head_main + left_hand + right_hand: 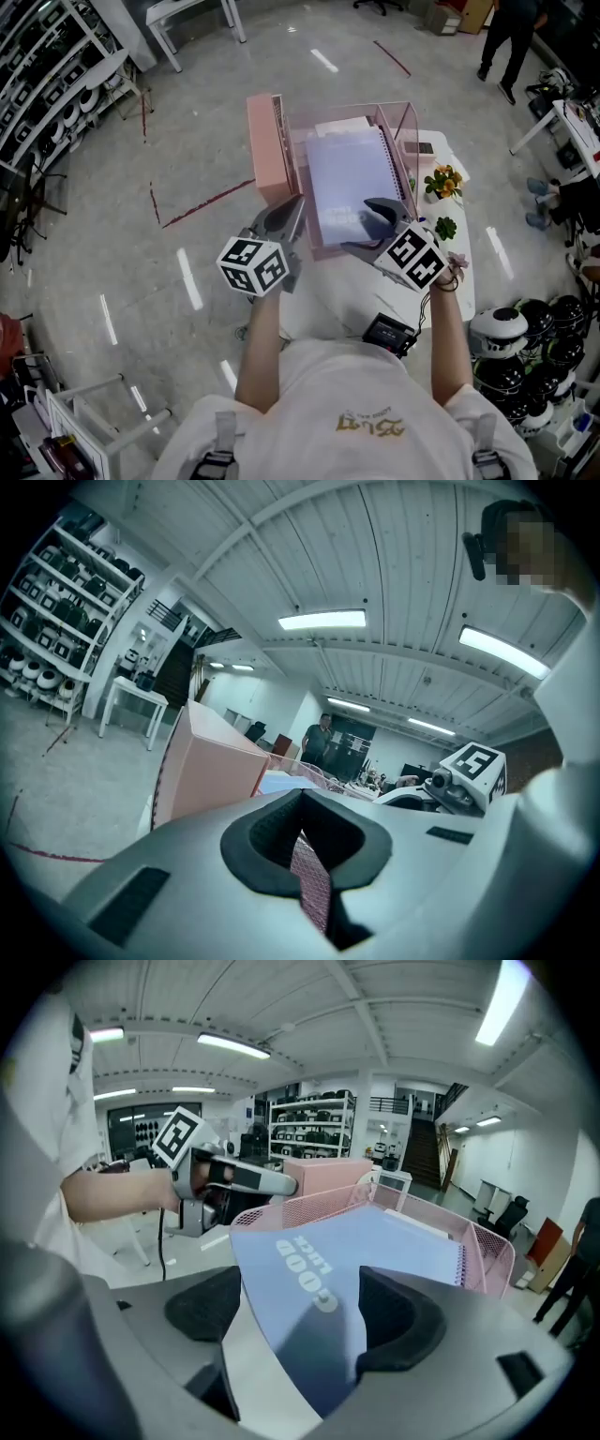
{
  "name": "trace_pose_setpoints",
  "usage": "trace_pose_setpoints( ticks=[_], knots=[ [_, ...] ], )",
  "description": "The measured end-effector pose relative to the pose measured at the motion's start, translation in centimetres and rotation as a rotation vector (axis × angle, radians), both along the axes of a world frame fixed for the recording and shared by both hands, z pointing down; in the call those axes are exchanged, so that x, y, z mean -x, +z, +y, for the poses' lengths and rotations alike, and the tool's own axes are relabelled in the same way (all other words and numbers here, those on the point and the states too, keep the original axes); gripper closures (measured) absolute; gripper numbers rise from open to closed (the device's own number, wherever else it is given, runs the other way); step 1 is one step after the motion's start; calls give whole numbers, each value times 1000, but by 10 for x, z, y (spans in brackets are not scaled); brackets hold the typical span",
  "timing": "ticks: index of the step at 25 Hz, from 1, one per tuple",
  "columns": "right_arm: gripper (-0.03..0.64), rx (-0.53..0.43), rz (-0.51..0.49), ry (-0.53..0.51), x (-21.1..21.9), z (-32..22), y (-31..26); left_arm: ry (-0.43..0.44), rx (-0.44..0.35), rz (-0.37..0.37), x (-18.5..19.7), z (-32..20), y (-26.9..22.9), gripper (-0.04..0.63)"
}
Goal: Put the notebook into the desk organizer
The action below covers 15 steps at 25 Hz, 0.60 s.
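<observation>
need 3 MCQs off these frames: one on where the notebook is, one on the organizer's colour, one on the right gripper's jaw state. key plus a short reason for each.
1. Where is the notebook?
A. On the floor
B. Over the desk organizer's mesh tray, its near end between the right gripper's jaws
C. On the storage shelves

2. What colour is the desk organizer?
A. Green
B. Black
C. Pink

3. How do the right gripper's jaws stand?
A. Wide apart, pads off the notebook
B. Shut together on nothing
C. Clamped on a potted plant

Key:
1 B: the right gripper view shows the cover running from between the jaws out over the mesh tray.
2 C: both its solid box and its mesh walls are pink.
3 A: the right gripper view shows a gap between each pad and the cover.
</observation>
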State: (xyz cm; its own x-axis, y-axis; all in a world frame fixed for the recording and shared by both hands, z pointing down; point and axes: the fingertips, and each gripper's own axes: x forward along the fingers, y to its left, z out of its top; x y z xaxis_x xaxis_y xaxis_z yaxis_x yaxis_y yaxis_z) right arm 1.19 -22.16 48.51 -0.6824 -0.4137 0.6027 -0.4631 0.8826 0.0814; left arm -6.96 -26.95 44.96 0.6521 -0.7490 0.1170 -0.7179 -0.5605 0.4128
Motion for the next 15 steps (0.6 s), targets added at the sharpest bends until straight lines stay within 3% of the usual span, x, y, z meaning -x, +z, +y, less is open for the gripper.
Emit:
trace_pose_setpoints(
  ticks=[4,9,15],
  knots=[
    [209,-18,-66,73,-5,-10,-7,7,-2,-3,-4,3,0,580],
    [215,-53,-11,78,-3,-2,-4,13,1,-6,-4,11,-2,580],
    [251,-51,-173,156,-7,9,-21,10,-7,-13,-3,24,-3,580]
  ],
)
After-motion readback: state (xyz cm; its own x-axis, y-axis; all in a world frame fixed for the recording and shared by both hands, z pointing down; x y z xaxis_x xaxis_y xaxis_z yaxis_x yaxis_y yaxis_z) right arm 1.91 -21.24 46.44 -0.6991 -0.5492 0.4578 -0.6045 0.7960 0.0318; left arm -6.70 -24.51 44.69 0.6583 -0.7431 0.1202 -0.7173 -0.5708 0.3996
